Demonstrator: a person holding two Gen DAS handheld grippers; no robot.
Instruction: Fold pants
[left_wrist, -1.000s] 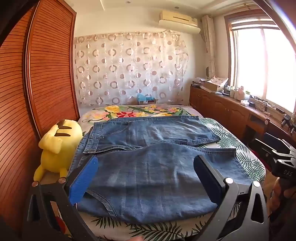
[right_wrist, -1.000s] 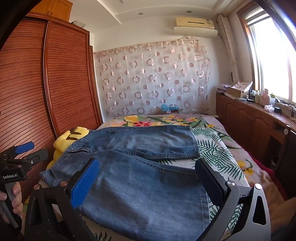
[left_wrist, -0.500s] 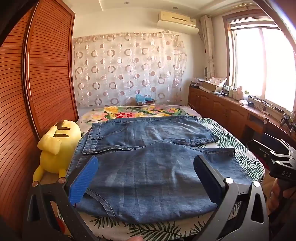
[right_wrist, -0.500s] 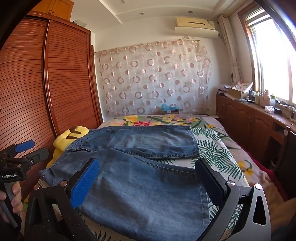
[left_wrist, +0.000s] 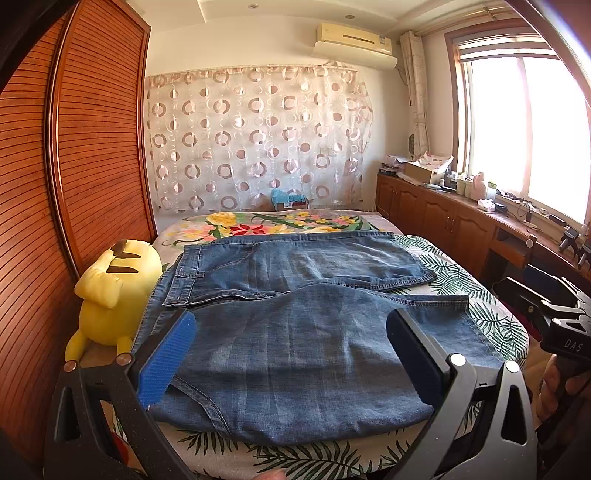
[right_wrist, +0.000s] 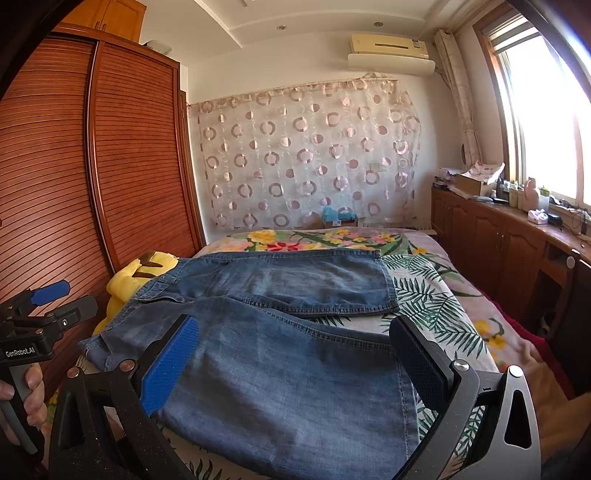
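The pants (left_wrist: 295, 332) lie spread on the bed (left_wrist: 480, 317), one leg folded across at the far side, the waistband toward a yellow plush toy (left_wrist: 114, 295) at the bed's left edge. In the left wrist view, the left claw (left_wrist: 291, 354) hangs wide open above the near leg, gripping nothing; the right claw's body (left_wrist: 554, 317) shows at the right edge, off the bed.

In the right wrist view, the right claw (right_wrist: 295, 362) is also spread wide and empty over the near leg of the pants (right_wrist: 280, 369). The left claw (right_wrist: 55, 306) sits beside the waistband, held by a hand (right_wrist: 29, 395).
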